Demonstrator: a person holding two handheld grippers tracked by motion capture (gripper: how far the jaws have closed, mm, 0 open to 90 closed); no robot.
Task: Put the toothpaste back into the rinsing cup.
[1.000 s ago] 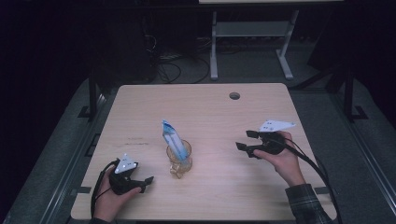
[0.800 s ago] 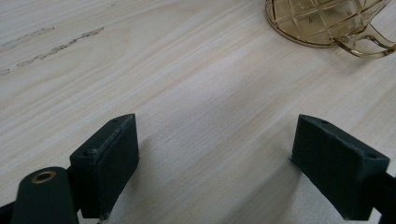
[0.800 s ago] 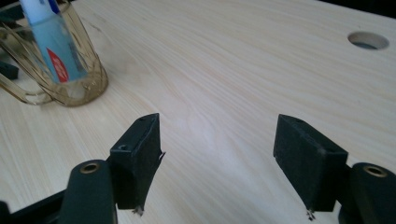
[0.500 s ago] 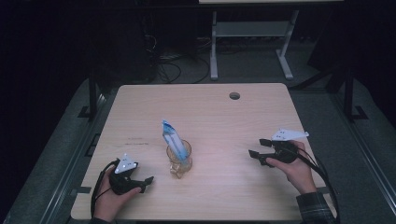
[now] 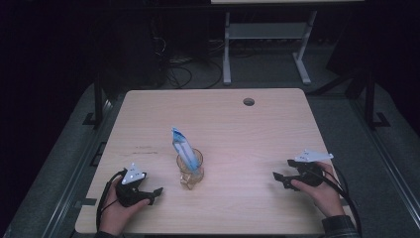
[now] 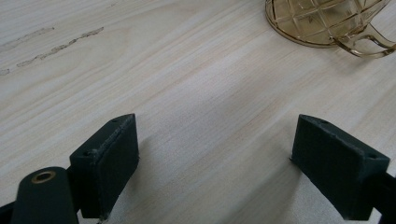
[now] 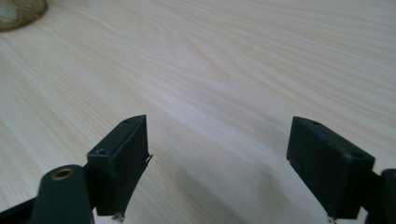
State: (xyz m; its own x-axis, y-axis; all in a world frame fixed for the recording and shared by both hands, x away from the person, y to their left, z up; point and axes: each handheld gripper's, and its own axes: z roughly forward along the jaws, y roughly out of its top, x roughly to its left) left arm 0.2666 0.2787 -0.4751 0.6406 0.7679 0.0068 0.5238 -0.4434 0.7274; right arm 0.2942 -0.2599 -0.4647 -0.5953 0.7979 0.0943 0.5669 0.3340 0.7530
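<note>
Right gripper (image 5: 280,179) has moved toward the table's right edge & lower, jaws just been opening, now spread w/ nothing between. Left gripper (image 5: 153,194) unmoved, spread, empty. Glass (image 5: 190,171) w/ blue-white packet (image 5: 182,145) mid-table (image 5: 237,129), between both; packet print unreadable. Pale wood top, dark room.

we read the table (image 5: 277,129) as pale wood-grain laminate, smooth, matt. the cup (image 5: 190,171) is amber glass, glossy, cut in a diamond pattern. the packet (image 5: 182,147) inside looks like shiny plastic film. gripper pads (image 6: 109,161) are matt black, slightly rough.
</note>
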